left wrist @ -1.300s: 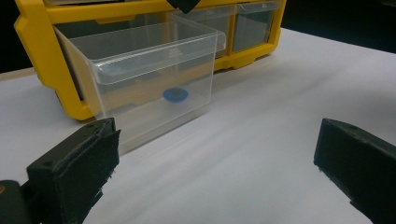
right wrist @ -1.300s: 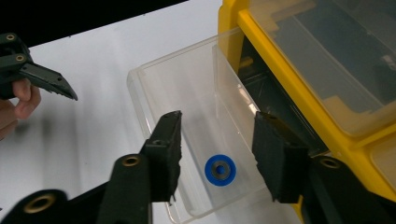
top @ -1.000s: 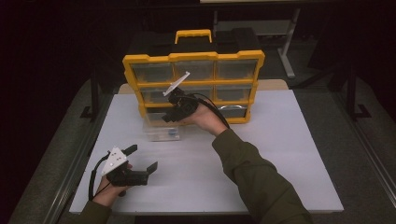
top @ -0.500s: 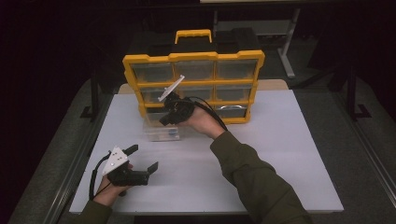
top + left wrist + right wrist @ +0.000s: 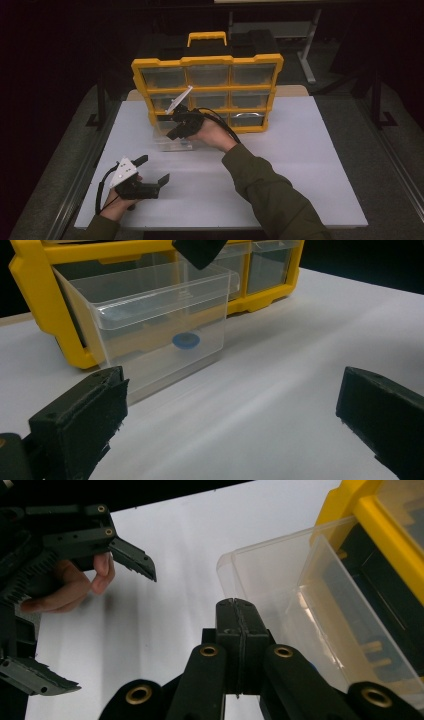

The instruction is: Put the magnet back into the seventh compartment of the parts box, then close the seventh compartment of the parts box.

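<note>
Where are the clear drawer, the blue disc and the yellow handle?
drawer [image 5: 150, 305], left gripper view, front wall
blue disc [image 5: 185, 340], left gripper view, its middle
handle [image 5: 207, 36], high view, top bar

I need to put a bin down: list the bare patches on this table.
Widest bare stretch: the white table right of the sleeve, in front of the yellow organizer. Smaller patch between left gripper and clear drawer. Crowded around the drawer, under the right gripper.

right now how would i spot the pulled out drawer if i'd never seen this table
Find the yellow organiser standing at the back of the white table. At its lower left corner a clear plastic drawer sits pulled out onto the table. Unlike the drawers shut in the frame, it juts forward, and a small blue disc lies inside.
</note>
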`<state>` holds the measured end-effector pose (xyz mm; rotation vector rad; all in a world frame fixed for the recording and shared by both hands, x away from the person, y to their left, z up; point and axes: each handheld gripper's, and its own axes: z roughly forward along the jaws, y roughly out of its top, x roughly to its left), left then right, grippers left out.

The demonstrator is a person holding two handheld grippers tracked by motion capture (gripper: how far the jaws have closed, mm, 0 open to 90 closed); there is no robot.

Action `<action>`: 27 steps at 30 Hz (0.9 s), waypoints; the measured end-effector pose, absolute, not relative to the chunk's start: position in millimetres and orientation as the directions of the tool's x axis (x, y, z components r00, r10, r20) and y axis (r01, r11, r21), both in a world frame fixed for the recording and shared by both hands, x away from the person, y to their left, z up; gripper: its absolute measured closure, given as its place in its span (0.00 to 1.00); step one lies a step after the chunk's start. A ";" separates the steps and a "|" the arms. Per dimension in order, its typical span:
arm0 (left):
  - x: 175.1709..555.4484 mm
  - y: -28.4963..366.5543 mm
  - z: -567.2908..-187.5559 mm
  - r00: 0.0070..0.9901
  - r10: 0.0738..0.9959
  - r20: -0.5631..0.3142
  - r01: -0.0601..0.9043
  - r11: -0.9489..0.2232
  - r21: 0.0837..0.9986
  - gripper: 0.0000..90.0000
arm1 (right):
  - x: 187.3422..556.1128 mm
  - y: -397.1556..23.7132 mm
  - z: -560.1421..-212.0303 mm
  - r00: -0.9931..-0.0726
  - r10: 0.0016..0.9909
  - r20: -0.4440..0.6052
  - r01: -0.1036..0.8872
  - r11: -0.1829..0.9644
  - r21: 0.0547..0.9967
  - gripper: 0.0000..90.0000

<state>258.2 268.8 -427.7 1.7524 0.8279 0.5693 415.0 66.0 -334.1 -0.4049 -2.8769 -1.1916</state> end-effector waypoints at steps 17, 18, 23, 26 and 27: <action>257.7 269.4 -428.1 0.641 0.767 -0.021 0.259 -0.190 0.947 0.00 | 411.7 76.4 -348.9 -0.970 0.219 0.103 0.231 0.715 0.660 0.99; 257.7 269.5 -428.1 0.641 0.767 -0.021 0.259 -0.191 0.947 0.00 | 412.1 76.9 -350.0 -0.972 0.214 0.093 0.221 0.716 0.662 0.99; 257.8 269.4 -428.2 0.642 0.767 -0.020 0.259 -0.192 0.947 0.00 | 412.2 76.8 -352.8 -0.973 0.216 0.085 0.217 0.719 0.661 0.99; 257.7 269.6 -428.1 0.640 0.768 -0.020 0.259 -0.191 0.947 0.00 | 413.1 76.4 -354.1 -0.972 0.223 0.078 0.219 0.723 0.656 0.99; 257.7 269.6 -428.1 0.641 0.768 -0.021 0.260 -0.191 0.947 0.00 | 413.2 76.4 -354.5 -0.971 0.224 0.083 0.222 0.719 0.658 0.99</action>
